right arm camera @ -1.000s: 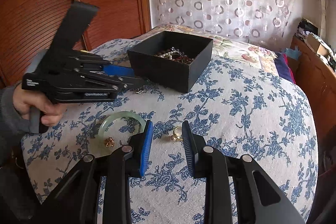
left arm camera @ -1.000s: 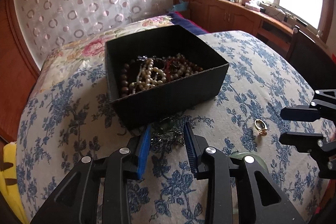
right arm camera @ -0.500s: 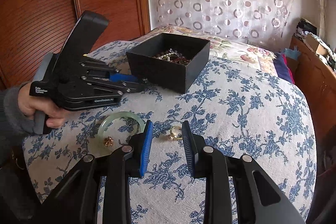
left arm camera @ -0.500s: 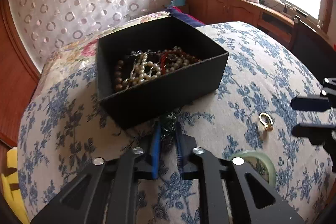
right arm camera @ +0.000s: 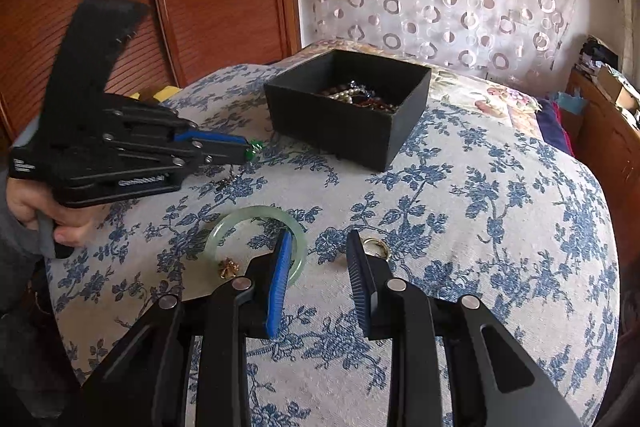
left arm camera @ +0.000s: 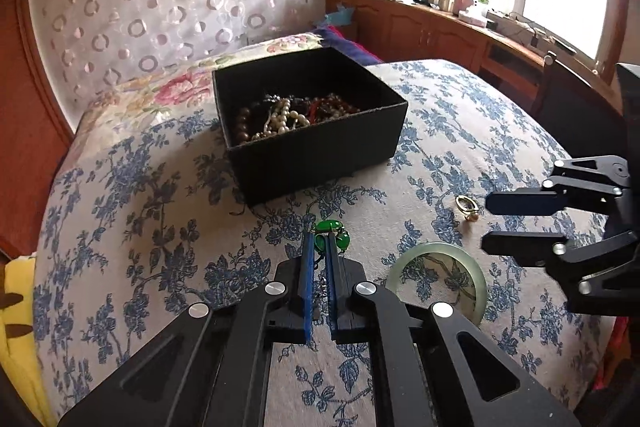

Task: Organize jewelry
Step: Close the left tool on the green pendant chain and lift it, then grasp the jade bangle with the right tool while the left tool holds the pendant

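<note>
A black box (left arm camera: 320,155) (right arm camera: 344,123) holding bead and pearl necklaces stands on the blue-flowered cloth. My left gripper (left arm camera: 319,245) (right arm camera: 248,149) is shut on a green-stone necklace (left arm camera: 334,233), lifted just above the cloth in front of the box. My right gripper (right arm camera: 316,247) (left arm camera: 486,225) is open and empty, low over the cloth. A pale green jade bangle (right arm camera: 256,239) (left arm camera: 436,279) lies by its left finger. A gold ring (right arm camera: 374,247) (left arm camera: 466,207) lies by its right finger. A small gold brooch (right arm camera: 228,267) lies near the bangle.
A floral pillow (left arm camera: 160,95) and a patterned headboard (left arm camera: 160,7) lie behind the box. A wooden wardrobe (right arm camera: 180,7) stands at the left. A wooden cabinet (left arm camera: 440,31) with clutter runs under the window. A yellow item (left arm camera: 16,327) lies at the bed's left edge.
My left gripper closed on the green-stone necklace by the box and lifted it back from the box. My right gripper stayed open and moved slightly forward over the bangle and ring.
</note>
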